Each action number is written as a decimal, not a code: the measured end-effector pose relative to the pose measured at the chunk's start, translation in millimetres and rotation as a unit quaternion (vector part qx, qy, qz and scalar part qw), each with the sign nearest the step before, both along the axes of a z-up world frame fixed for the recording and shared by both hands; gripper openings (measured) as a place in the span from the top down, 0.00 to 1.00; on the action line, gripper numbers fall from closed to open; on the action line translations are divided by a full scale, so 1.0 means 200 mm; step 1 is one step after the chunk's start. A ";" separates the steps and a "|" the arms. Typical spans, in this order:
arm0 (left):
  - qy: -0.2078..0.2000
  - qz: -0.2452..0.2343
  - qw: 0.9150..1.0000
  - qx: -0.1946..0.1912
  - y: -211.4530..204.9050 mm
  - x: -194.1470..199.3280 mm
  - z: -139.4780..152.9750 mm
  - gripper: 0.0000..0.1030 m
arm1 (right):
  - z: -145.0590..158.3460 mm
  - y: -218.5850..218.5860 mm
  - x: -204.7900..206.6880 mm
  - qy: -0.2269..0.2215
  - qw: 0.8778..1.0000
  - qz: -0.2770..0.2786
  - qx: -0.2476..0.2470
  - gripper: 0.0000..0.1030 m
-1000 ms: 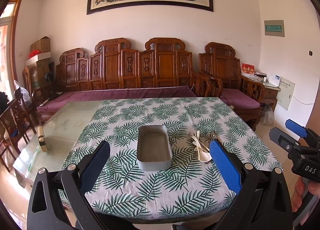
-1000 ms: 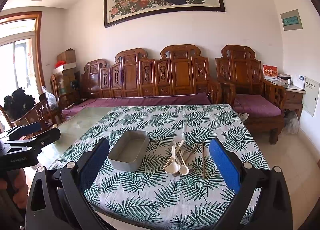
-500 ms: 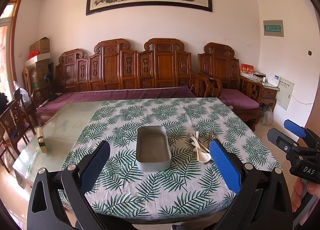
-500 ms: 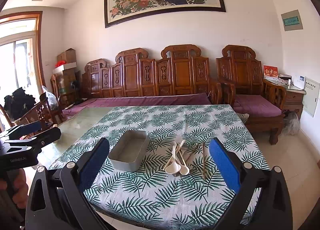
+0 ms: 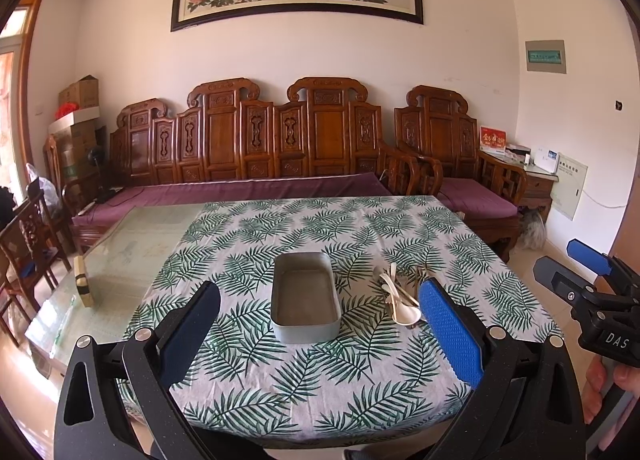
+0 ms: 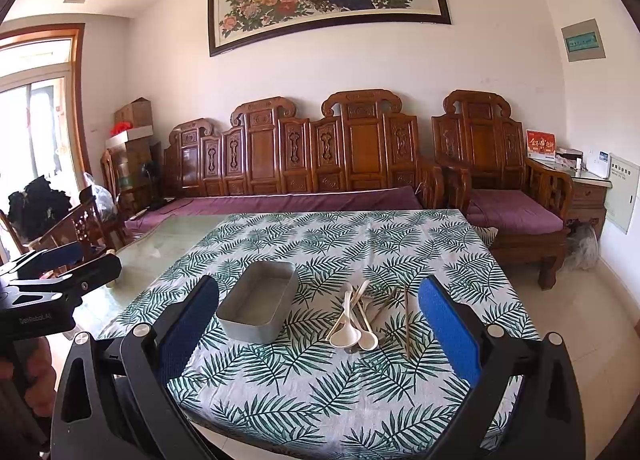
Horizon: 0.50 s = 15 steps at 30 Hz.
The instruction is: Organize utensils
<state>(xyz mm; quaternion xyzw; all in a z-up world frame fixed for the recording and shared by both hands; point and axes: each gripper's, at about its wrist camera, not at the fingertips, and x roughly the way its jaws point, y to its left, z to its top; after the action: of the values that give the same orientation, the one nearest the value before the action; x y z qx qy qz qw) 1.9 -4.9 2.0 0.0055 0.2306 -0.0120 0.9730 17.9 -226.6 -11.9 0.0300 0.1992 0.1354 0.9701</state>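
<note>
Hovering at the near table edge, the left gripper (image 5: 320, 336) and right gripper (image 6: 320, 336) both have jaws wide, holding nothing. Spoons (image 6: 352, 330) and chopsticks (image 6: 406, 320) lie just right of the metal tray (image 6: 258, 306).

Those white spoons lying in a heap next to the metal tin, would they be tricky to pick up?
Probably a bit. The white spoons look glossy and smooth, so they may slip between flat fingers. They overlap each other and the chopsticks, so lifting one would likely shift the rest. They look rigid, possibly ceramic or plastic; if ceramic, a drop could chip them.
</note>
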 end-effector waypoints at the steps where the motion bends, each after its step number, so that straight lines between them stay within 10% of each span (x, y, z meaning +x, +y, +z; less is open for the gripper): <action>1: 0.000 0.000 1.000 0.000 0.00 0.00 0.00 0.06 | 0.00 0.00 0.00 0.000 1.000 0.000 -0.001 0.02; 15: 0.017 -0.009 1.000 0.001 0.00 0.05 -0.05 0.06 | -0.02 0.00 0.02 0.005 1.000 0.002 -0.006 0.02</action>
<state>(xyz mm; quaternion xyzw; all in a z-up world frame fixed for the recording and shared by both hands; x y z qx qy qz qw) 12.4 -4.9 -8.5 0.0081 0.2466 -0.0205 0.9689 22.7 -226.8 -15.4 0.0245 0.2053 0.1356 0.9690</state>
